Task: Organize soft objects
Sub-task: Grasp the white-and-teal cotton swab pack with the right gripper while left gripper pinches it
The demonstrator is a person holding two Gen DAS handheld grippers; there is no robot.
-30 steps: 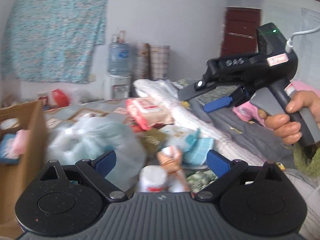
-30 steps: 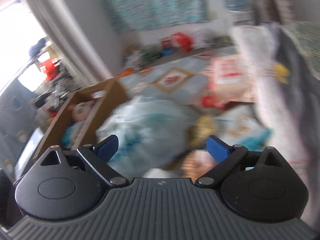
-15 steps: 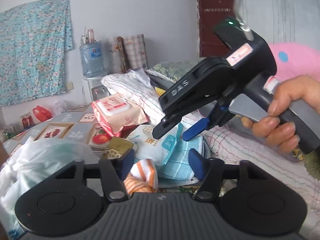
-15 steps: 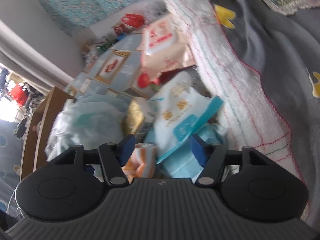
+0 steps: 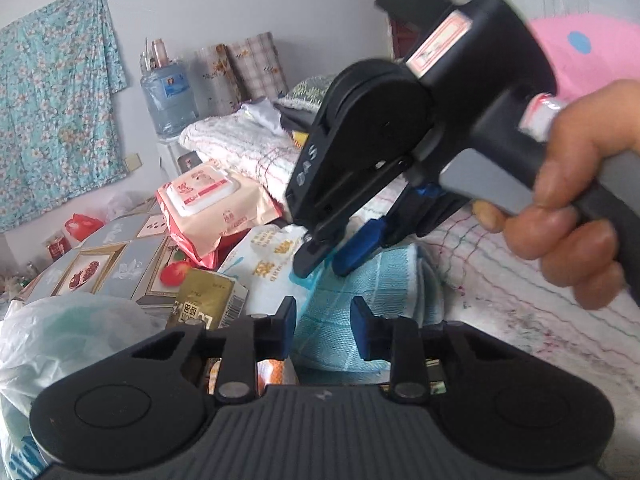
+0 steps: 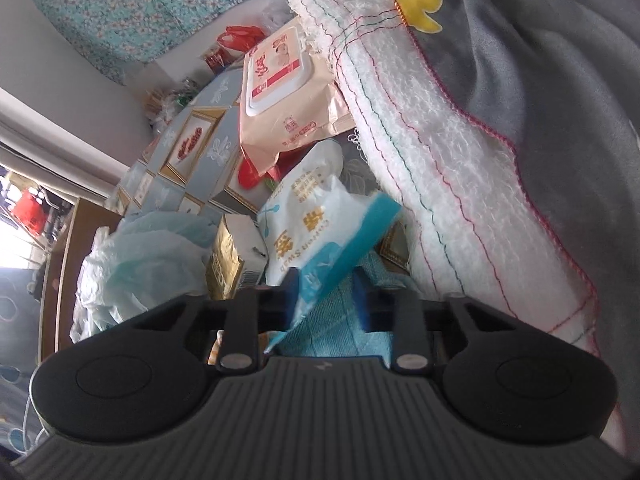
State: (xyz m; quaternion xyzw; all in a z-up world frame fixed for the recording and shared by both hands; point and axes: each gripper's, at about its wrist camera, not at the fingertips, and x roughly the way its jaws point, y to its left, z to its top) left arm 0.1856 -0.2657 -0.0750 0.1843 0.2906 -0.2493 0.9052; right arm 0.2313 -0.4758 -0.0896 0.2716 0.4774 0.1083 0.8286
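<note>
A folded light blue towel (image 5: 372, 292) lies on the bed beside a white packet with a blue edge (image 5: 268, 264). My left gripper (image 5: 323, 322) hovers low over the towel. Its jaws are closing, the towel shows in the gap, and no pad visibly presses on it. A hand (image 5: 572, 232) holds my right gripper (image 5: 334, 258), tipped down onto the packet's blue edge. In the right wrist view the right gripper (image 6: 325, 296) is closing. The packet (image 6: 308, 216) pokes its blue corner between the jaws, and the towel (image 6: 336, 320) lies under them.
A pink wet-wipes pack (image 5: 208, 200), a gold box (image 5: 208, 300) and a white plastic bag (image 5: 60, 332) crowd the left. An orange-striped item (image 5: 272, 372) peeks from under my left gripper. A white blanket (image 6: 440, 160) and a grey one (image 6: 540, 80) lie right. A cardboard box (image 6: 60, 260) stands far left.
Both grippers swung from the bag and box side down to the blue towel and white packet. Both pairs of jaws narrowed from wide apart to a small gap.
</note>
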